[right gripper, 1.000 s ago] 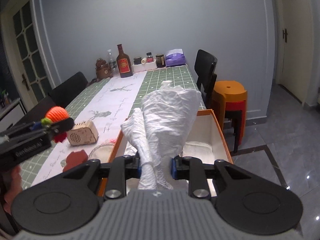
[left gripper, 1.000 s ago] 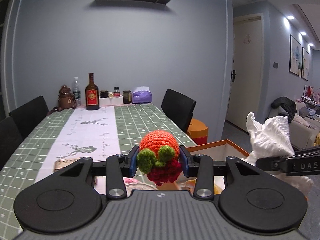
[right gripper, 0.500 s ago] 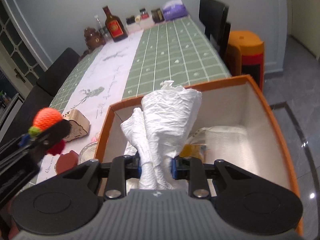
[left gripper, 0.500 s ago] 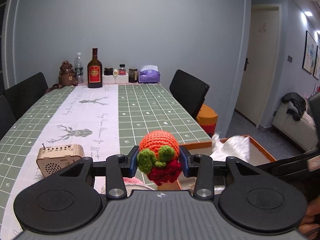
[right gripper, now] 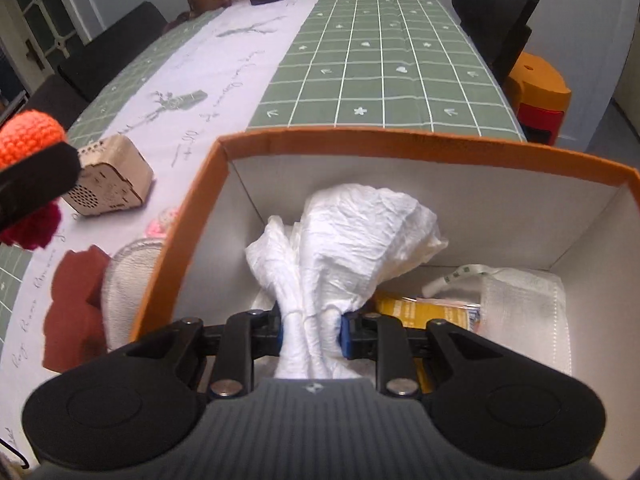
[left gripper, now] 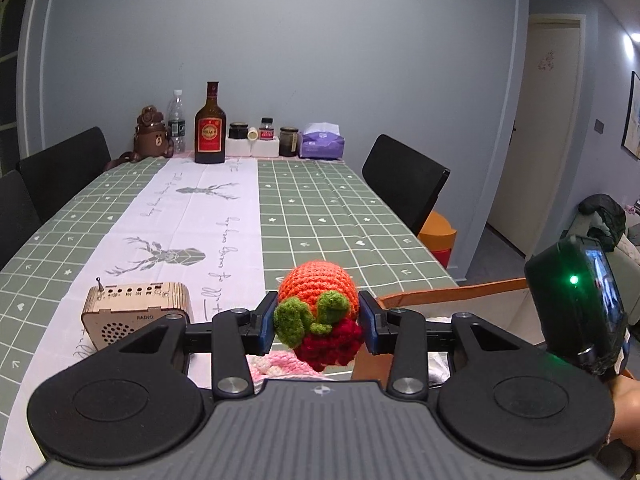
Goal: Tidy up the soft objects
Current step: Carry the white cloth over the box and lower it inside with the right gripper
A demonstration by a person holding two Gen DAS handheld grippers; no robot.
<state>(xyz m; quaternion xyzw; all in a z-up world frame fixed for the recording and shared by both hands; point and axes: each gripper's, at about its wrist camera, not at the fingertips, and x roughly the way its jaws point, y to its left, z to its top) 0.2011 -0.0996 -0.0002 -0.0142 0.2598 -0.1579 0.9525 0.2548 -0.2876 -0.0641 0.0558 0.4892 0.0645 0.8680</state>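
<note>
The right gripper (right gripper: 311, 328) is clamped on the white cloth (right gripper: 352, 236), holding it inside the orange box (right gripper: 400, 142) for release. The left gripper (left gripper: 318, 326) grips the crochet toy (left gripper: 320, 308) above the desk (left gripper: 332, 208), presumably awaiting its turn.

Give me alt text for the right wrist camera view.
The right gripper holds a crumpled white cloth inside an orange-rimmed box that already contains items. The box sits on a green checked table.
</note>
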